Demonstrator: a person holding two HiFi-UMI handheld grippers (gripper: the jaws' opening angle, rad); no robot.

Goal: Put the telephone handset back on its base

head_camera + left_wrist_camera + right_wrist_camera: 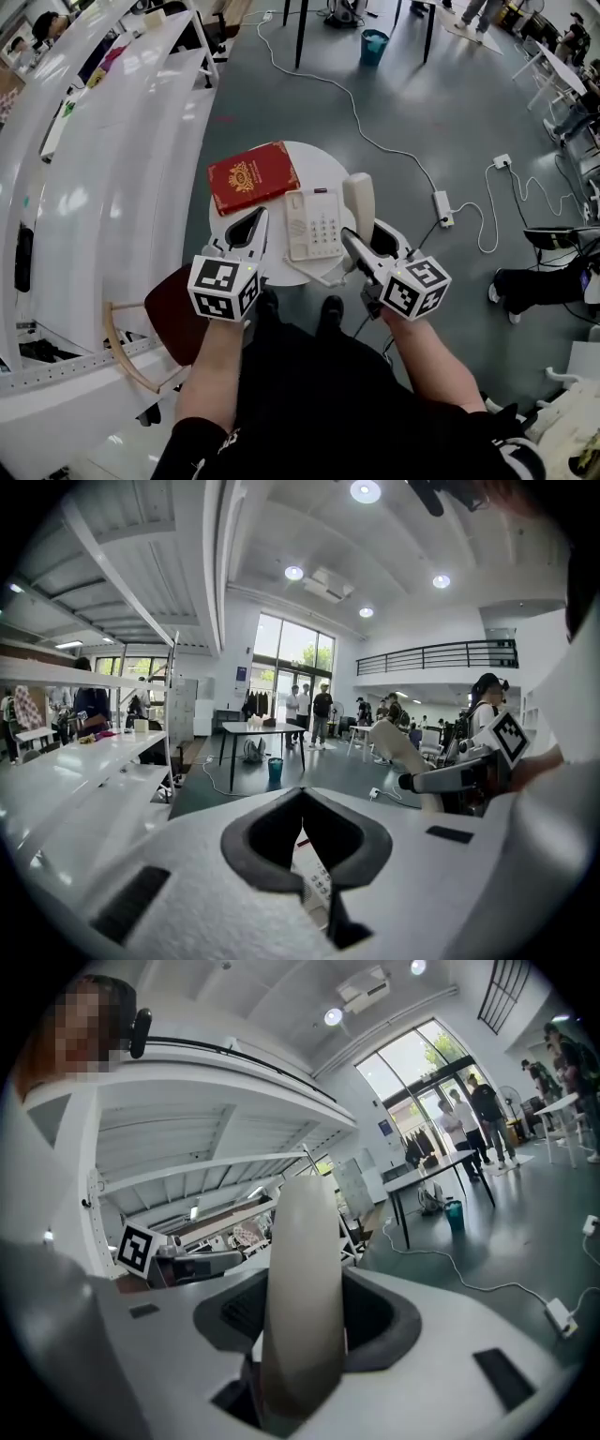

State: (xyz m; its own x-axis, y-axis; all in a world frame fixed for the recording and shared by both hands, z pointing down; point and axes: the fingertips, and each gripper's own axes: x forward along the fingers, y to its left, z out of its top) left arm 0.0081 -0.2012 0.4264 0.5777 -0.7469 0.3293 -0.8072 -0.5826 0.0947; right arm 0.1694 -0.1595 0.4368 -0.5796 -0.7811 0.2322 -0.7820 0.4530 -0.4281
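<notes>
A white telephone base (pixel 314 225) with a keypad lies on a small round white table (pixel 323 164). The cream handset (pixel 359 200) stands nearly upright just right of the base, and my right gripper (pixel 367 242) is shut on its lower part. In the right gripper view the handset (pixel 302 1307) fills the gap between the jaws of the right gripper (pixel 305 1279). My left gripper (pixel 248 230) hovers over the table's left part, beside the base, shut and empty. In the left gripper view the left gripper (pixel 302 794) has its tips together, with the keypad (pixel 314 878) showing below and the handset (pixel 398 747) to the right.
A red book (pixel 251 176) lies on the table behind my left gripper. A wooden chair with a dark red seat (pixel 169 314) stands at the lower left, and white shelving (pixel 112 187) runs along the left. A power strip (pixel 443 208) and cables lie on the floor to the right.
</notes>
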